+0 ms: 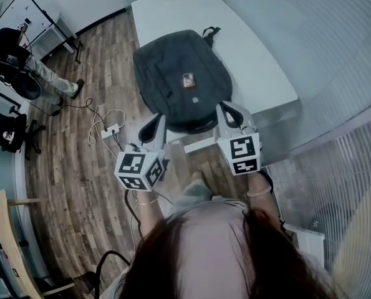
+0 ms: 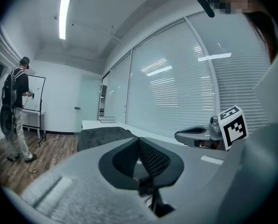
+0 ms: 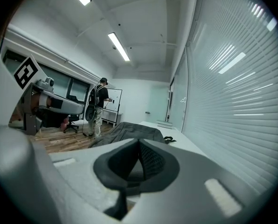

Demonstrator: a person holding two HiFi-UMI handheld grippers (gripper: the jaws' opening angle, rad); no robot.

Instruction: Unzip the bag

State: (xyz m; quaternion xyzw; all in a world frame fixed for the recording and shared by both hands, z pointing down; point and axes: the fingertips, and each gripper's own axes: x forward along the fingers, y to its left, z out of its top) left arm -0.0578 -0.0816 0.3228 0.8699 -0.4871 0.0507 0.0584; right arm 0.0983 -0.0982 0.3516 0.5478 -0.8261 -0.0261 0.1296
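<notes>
White table (image 1: pixel 260 55) bears the bag (image 1: pixel 173 67) flat, long axis running away from us, handle at the far end. Our left gripper (image 1: pixel 157 120) and right gripper (image 1: pixel 226 109) hover by its near end, jaws pressed together, empty. Only the head view shows its orange badge (image 1: pixel 188 80).

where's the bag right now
In the head view the dark bag lies flat on the near end of the white table, centre frame, just beyond the tips of the left hand-held gripper and the right hand-held gripper.
</notes>
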